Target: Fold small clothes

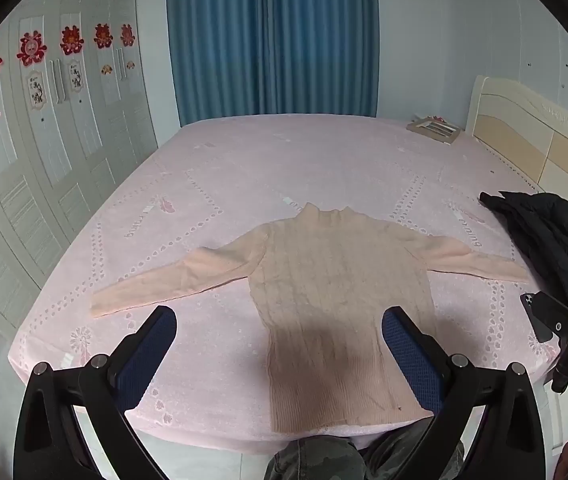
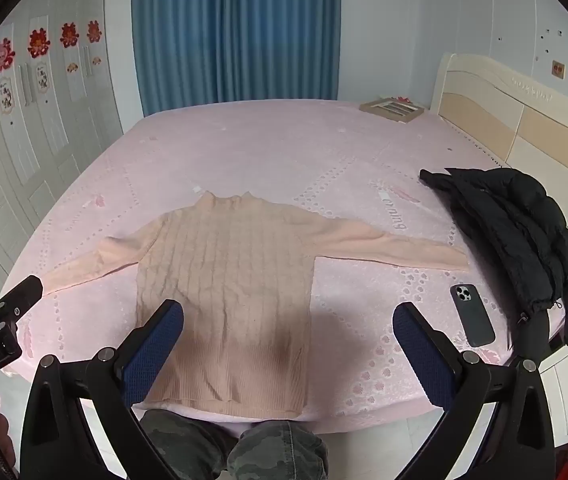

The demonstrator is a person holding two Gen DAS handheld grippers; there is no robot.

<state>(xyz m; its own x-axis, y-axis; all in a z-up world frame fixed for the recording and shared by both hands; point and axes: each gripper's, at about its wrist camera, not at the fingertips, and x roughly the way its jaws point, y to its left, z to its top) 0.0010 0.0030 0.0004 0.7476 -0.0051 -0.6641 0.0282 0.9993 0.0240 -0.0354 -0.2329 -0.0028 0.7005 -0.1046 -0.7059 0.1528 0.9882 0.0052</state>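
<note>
Left wrist view: a pink knitted sweater (image 1: 323, 280) lies flat on the bed (image 1: 244, 168), both grippers above it with nothing held.

From left to right: the left sleeve (image 1: 156, 284) is stretched out toward the wardrobe side, the ribbed body lies in the middle with the collar far and the hem at the near edge of the bed, and the right sleeve (image 1: 479, 258) points toward a black jacket (image 1: 551, 236). The left gripper (image 1: 280, 340) has its jaws fully apart, and so does the right gripper (image 2: 287, 340). The knit looks soft, light and limp, so it will probably sag and stretch when lifted. A good hold seems to be each sleeve near the cuff, or the shoulders. Whether the hem hangs over the bed edge is hard to tell. A phone (image 2: 471, 316) lies near the right sleeve.
</note>
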